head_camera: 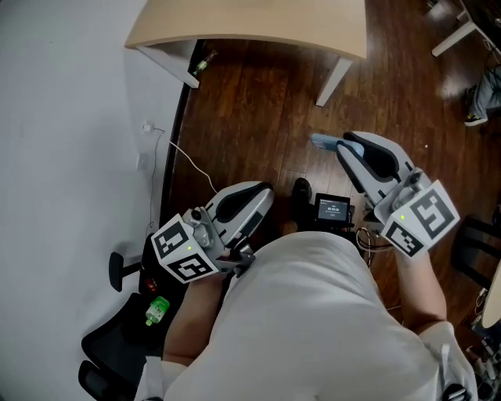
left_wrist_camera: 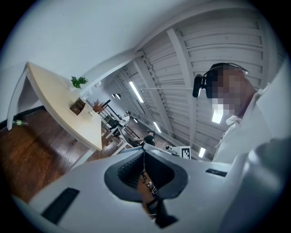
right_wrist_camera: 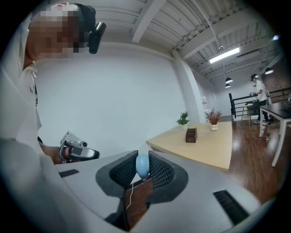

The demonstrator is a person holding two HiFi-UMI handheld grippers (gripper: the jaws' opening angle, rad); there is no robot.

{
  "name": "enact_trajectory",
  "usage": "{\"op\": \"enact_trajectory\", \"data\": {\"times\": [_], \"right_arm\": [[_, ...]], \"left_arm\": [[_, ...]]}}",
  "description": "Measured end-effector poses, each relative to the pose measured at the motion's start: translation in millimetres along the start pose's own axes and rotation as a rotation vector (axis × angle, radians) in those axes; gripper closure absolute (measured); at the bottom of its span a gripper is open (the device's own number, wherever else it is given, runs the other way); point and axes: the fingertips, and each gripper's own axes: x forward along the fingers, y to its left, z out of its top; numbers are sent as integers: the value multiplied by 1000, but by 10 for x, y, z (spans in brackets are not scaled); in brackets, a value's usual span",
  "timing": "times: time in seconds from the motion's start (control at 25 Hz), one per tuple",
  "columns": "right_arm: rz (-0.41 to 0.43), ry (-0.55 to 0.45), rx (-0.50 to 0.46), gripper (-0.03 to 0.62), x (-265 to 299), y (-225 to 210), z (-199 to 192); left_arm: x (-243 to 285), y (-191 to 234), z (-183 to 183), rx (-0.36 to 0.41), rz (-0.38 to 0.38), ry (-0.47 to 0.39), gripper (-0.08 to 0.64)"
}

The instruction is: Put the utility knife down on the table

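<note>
The utility knife [head_camera: 321,142] is light blue; its end sticks out past the tips of my right gripper [head_camera: 344,145], which hangs over the dark wood floor short of the table. In the right gripper view the knife's rounded blue end [right_wrist_camera: 142,166] sits pinched between the black ribbed pads, so my right gripper [right_wrist_camera: 142,169] is shut on it. The pale wooden table [head_camera: 250,23] stands ahead, its top bare on the near side [right_wrist_camera: 200,145]. My left gripper [head_camera: 262,196] is held low at the left, jaws together with nothing between them [left_wrist_camera: 143,157].
A small wooden box [right_wrist_camera: 191,135] and a potted plant [right_wrist_camera: 183,119] stand on the table's far part. A white wall [head_camera: 70,141] runs along the left, with a white cable [head_camera: 192,160] on the floor. A black chair [head_camera: 117,345] is behind at the lower left, a black device [head_camera: 333,210] by the person's feet.
</note>
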Motion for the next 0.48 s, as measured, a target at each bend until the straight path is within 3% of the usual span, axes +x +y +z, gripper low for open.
{"op": "enact_trajectory", "data": {"times": [0.16, 0.48], "right_arm": [[11, -3, 22, 519, 4, -556, 3], [4, -9, 5, 519, -51, -526, 111]], "left_arm": [[501, 169, 69, 3, 26, 9, 555], [542, 56, 186, 19, 4, 5, 555]]}}
